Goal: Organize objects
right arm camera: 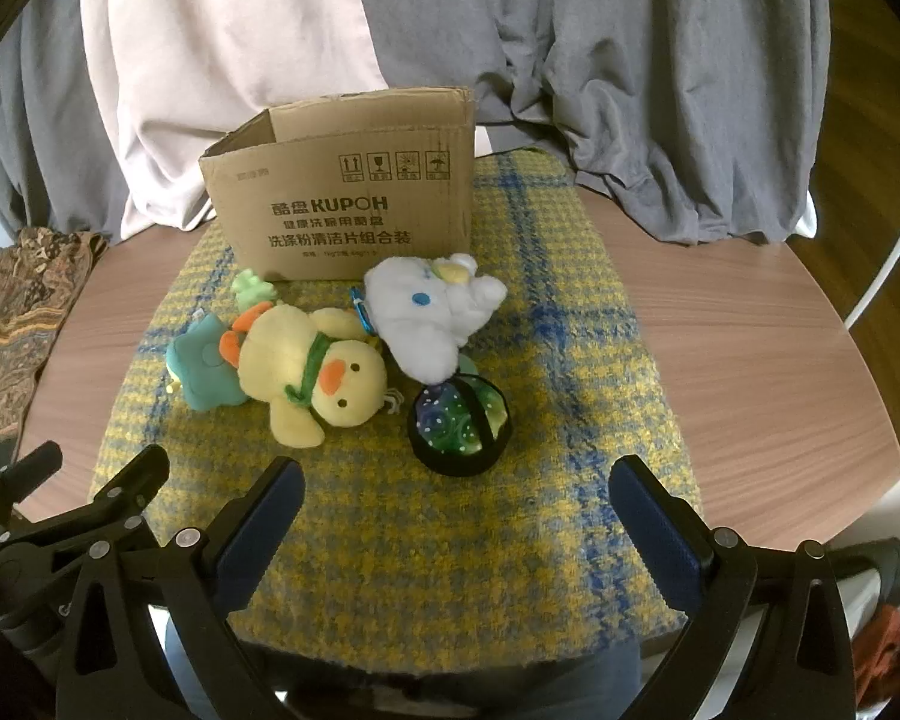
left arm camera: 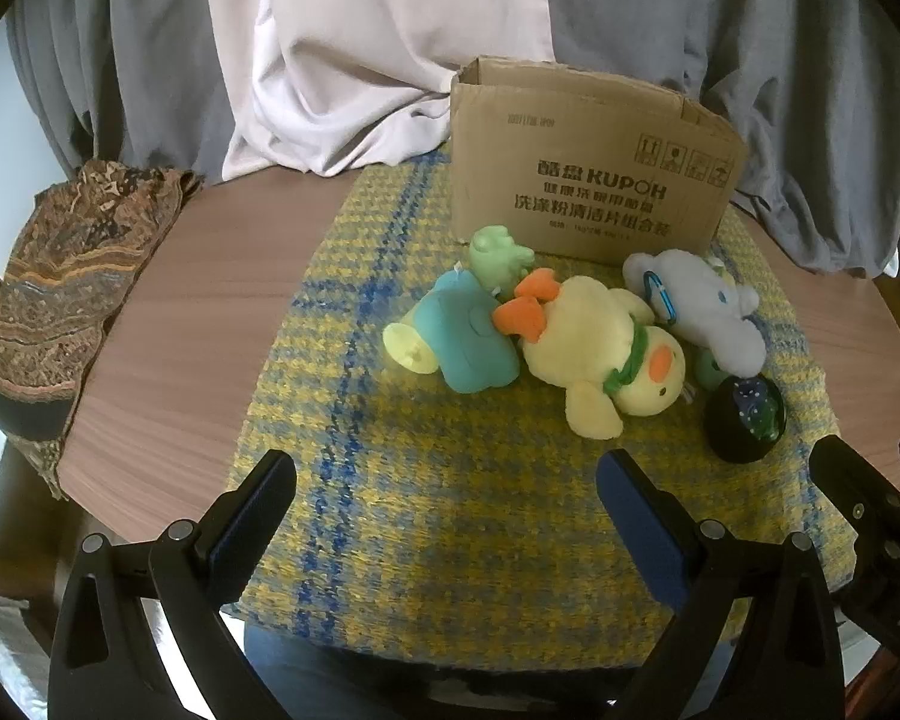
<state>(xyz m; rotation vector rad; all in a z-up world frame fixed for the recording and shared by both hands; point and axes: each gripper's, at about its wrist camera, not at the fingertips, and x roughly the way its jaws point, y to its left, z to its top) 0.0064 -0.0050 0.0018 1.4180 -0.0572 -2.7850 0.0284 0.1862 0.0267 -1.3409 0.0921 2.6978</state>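
A heap of soft toys lies on a yellow-and-blue checked cloth (left arm camera: 426, 480) in front of an open cardboard box (left arm camera: 588, 180) (right arm camera: 354, 192). It holds a yellow duck (left arm camera: 606, 354) (right arm camera: 318, 378), a teal plush (left arm camera: 471, 342) (right arm camera: 201, 369), a small green plush (left arm camera: 498, 255) (right arm camera: 252, 288), a white plush (left arm camera: 702, 306) (right arm camera: 426, 318) and a dark round pouch (left arm camera: 744, 417) (right arm camera: 459, 426). My left gripper (left arm camera: 450, 480) hovers open over bare cloth, short of the toys. My right gripper (right arm camera: 456, 486) is open too, just short of the pouch.
The cloth covers the middle of a round wooden table (left arm camera: 198, 312) (right arm camera: 750, 324). A brown patterned fabric (left arm camera: 72, 294) (right arm camera: 18, 324) hangs over the table's left edge. Grey and pale draped sheets (right arm camera: 630, 78) fill the background behind the box.
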